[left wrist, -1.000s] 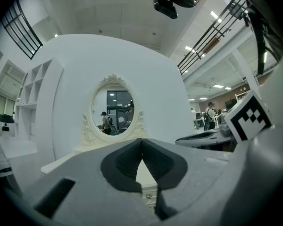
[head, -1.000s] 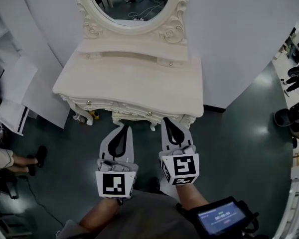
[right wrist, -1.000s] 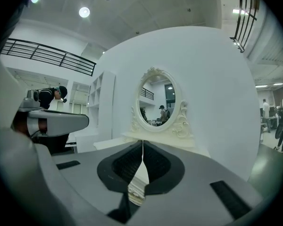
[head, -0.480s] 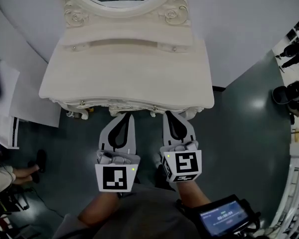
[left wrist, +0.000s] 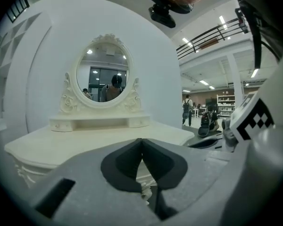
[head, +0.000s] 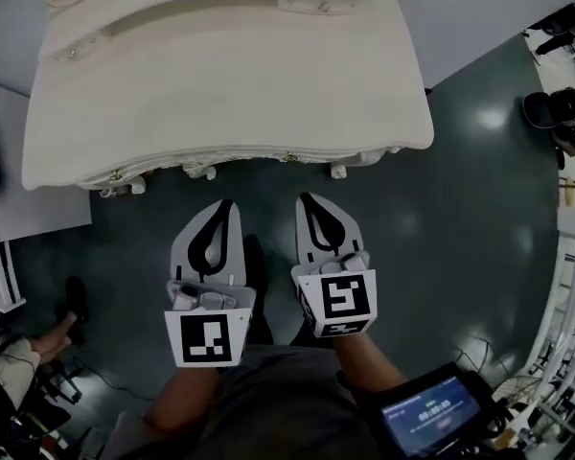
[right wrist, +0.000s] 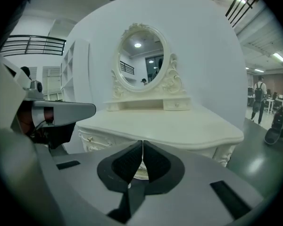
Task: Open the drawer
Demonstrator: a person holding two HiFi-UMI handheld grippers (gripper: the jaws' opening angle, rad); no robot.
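Note:
The cream dressing table [head: 230,75] fills the top of the head view; its carved front edge carries small drawer knobs [head: 289,157]. Both grippers hang over the floor just short of that edge, side by side. My left gripper [head: 226,204] is shut with nothing in it, as is my right gripper [head: 305,199]. In the left gripper view the shut jaws [left wrist: 141,141] point at the table top [left wrist: 85,142] and oval mirror [left wrist: 104,79]. The right gripper view shows its shut jaws [right wrist: 142,144] below the table's edge, with the drawer front [right wrist: 101,140] just left of them.
White panels [head: 19,204] lean at the table's left, and a person's feet [head: 72,300] show at the lower left. Dark bags [head: 551,113] lie on the green floor at the right. A screen device [head: 431,415] sits on the right forearm. Small shelf drawers [head: 321,6] line the table's back.
Both grippers have sunk and drawn back from under the table's front edge. The table has slid up in the head view, and the mirror has left it. Jaws stay shut.

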